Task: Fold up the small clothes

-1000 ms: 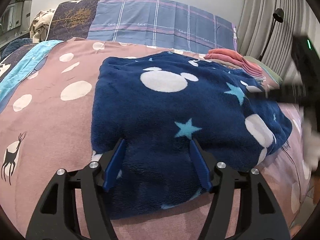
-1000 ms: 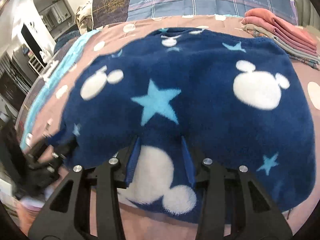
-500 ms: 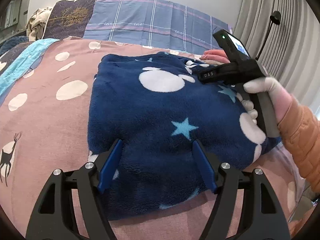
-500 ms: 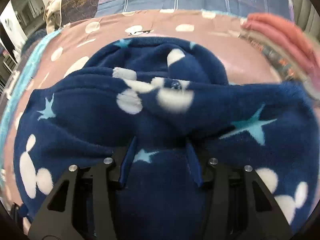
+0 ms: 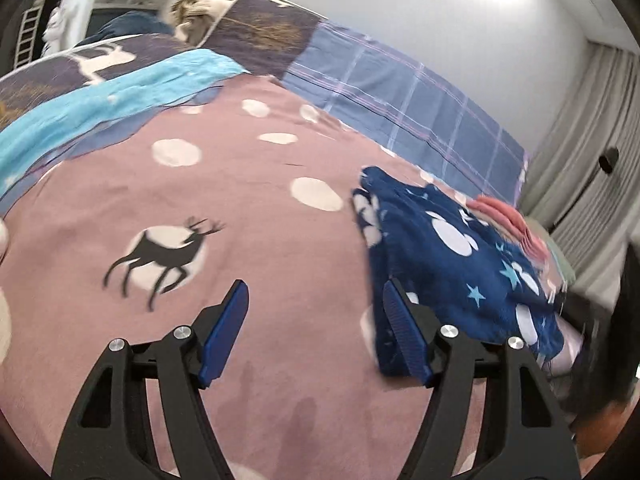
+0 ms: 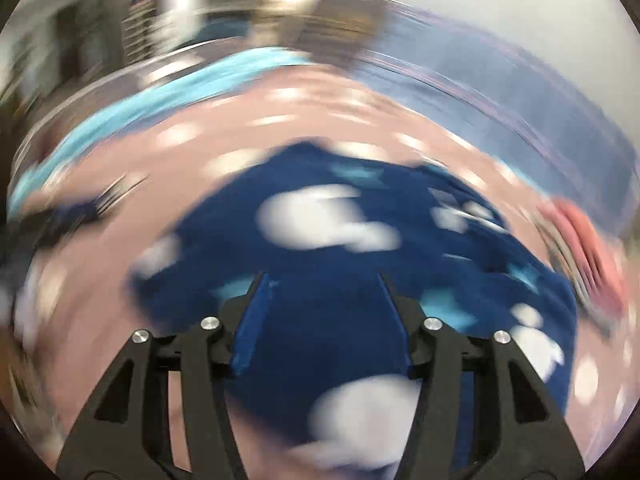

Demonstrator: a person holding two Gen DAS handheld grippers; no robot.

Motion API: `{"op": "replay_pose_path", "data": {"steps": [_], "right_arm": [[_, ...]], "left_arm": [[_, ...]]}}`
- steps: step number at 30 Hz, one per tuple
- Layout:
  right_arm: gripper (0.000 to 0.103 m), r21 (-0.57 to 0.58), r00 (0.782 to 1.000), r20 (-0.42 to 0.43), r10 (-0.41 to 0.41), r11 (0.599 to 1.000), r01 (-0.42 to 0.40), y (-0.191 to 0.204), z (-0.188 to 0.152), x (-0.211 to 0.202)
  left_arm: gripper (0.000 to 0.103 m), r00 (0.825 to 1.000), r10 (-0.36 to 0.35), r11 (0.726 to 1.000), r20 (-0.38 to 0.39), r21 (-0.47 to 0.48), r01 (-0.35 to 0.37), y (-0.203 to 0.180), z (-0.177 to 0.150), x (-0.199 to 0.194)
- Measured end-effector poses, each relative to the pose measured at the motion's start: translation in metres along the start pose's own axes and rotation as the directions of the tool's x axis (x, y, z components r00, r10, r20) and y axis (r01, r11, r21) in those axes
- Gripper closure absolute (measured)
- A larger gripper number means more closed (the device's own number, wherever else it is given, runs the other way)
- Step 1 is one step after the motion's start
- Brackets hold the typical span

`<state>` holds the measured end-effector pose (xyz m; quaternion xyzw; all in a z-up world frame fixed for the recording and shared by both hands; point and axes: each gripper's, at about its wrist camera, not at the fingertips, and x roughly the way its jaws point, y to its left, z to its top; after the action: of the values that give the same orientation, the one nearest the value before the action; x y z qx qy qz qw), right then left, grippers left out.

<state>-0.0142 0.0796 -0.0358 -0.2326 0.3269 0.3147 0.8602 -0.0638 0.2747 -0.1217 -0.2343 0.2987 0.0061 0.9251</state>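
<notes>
A navy fleece garment (image 5: 452, 264) with white mouse heads and blue stars lies folded on the pink bedspread (image 5: 224, 184), at the right of the left wrist view. My left gripper (image 5: 316, 300) is open and empty above bare bedspread, its right finger beside the garment's left edge. The right wrist view is heavily blurred; the same garment (image 6: 340, 240) fills its middle. My right gripper (image 6: 322, 284) is open above the garment, holding nothing.
A stack of folded pink clothes (image 5: 512, 224) sits just beyond the garment, also visible in the right wrist view (image 6: 588, 248). Plaid pillows (image 5: 400, 92) line the headboard. A turquoise blanket (image 5: 100, 108) lies at the left. Curtains (image 5: 592, 152) hang at the right.
My left gripper swung left off the garment onto bare bedspread. My right gripper opened wider and pulled back fast, blurring its view; the garment now lies more compact.
</notes>
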Motion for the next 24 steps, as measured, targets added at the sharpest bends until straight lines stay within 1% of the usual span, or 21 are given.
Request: {"op": "replay_pose_path", "data": {"steps": [2, 3, 4, 5, 7, 8, 9, 10, 12, 14, 15, 16, 17, 18, 20, 22, 23, 24], "right_arm": [[0.042, -0.14, 1.0, 0.02, 0.002, 0.99, 0.0, 0.049, -0.008, 0.002], [0.042, -0.2, 1.0, 0.021, -0.015, 0.98, 0.019, 0.067, -0.012, 0.007], [0.042, -0.265, 0.998, 0.015, -0.06, 0.962, 0.062, 0.088, -0.015, 0.017], [0.042, -0.292, 0.995, 0.013, -0.098, 0.951, 0.098, 0.097, -0.017, 0.024], [0.042, -0.334, 0.982, 0.014, -0.19, 0.924, 0.184, 0.109, -0.019, 0.04], [0.042, -0.35, 0.97, 0.014, -0.245, 0.907, 0.234, 0.111, -0.017, 0.051], [0.042, -0.356, 0.964, 0.007, -0.267, 0.9, 0.252, 0.112, -0.015, 0.058], [0.042, -0.351, 0.962, 0.006, -0.271, 0.9, 0.256, 0.11, -0.012, 0.062], [0.042, -0.36, 0.956, 0.021, -0.292, 0.89, 0.28, 0.11, -0.005, 0.068], [0.042, -0.387, 0.95, 0.04, -0.309, 0.872, 0.3, 0.114, -0.004, 0.073], [0.043, -0.388, 0.949, 0.043, -0.312, 0.87, 0.303, 0.115, -0.005, 0.073], [0.043, -0.379, 0.951, 0.039, -0.308, 0.876, 0.299, 0.113, -0.005, 0.073], [0.045, -0.37, 0.953, 0.037, -0.302, 0.882, 0.294, 0.111, -0.004, 0.075], [0.046, -0.357, 0.955, 0.035, -0.296, 0.888, 0.288, 0.109, -0.005, 0.075], [0.048, -0.335, 0.957, 0.032, -0.287, 0.899, 0.281, 0.107, -0.008, 0.073], [0.048, -0.331, 0.961, 0.041, -0.273, 0.904, 0.271, 0.106, -0.009, 0.072], [0.048, -0.334, 0.962, 0.041, -0.272, 0.903, 0.269, 0.105, -0.008, 0.073], [0.048, -0.332, 0.963, 0.038, -0.266, 0.906, 0.264, 0.104, -0.006, 0.076]], "left_arm": [[0.032, 1.0, -0.003, 1.0, 0.007, -0.011, 0.003, 0.002, -0.001, -0.005], [0.032, 1.0, -0.005, 1.0, 0.009, -0.009, 0.005, 0.001, -0.001, -0.007], [0.032, 1.0, -0.009, 1.0, 0.011, -0.007, 0.009, 0.001, 0.0, -0.009], [0.032, 1.0, -0.015, 1.0, 0.013, -0.007, 0.015, 0.001, 0.0, -0.009], [0.032, 0.999, -0.044, 0.999, 0.013, -0.012, 0.044, 0.0, 0.005, -0.006], [0.032, 0.996, -0.083, 0.996, 0.008, -0.02, 0.084, 0.003, 0.007, -0.003], [0.032, 0.993, -0.116, 0.993, 0.001, -0.026, 0.116, 0.005, 0.01, 0.001], [0.032, 0.986, -0.164, 0.986, -0.016, -0.044, 0.164, 0.007, 0.017, 0.012], [0.032, 0.979, -0.199, 0.978, -0.054, -0.072, 0.195, 0.008, 0.029, 0.035], [0.032, 0.958, -0.264, 0.963, -0.11, -0.087, 0.256, 0.004, 0.044, 0.065], [0.032, 0.945, -0.294, 0.954, -0.14, -0.094, 0.283, 0.001, 0.05, 0.08], [0.032, 0.925, -0.334, 0.942, -0.178, -0.096, 0.322, -0.004, 0.057, 0.098], [0.032, 0.895, -0.381, 0.924, -0.231, -0.094, 0.37, -0.012, 0.063, 0.119], [0.032, 0.88, -0.393, 0.919, -0.266, -0.091, 0.384, -0.018, 0.067, 0.134], [0.032, 0.859, -0.38, 0.923, -0.344, -0.078, 0.377, -0.031, 0.071, 0.17], [0.032, 0.847, -0.362, 0.929, -0.389, -0.075, 0.362, -0.037, 0.071, 0.196], [0.033, 0.846, -0.366, 0.927, -0.388, -0.073, 0.368, -0.04, 0.073, 0.205], [0.048, 0.85, -0.369, 0.926, -0.376, -0.072, 0.37, -0.042, 0.075, 0.209]]}}
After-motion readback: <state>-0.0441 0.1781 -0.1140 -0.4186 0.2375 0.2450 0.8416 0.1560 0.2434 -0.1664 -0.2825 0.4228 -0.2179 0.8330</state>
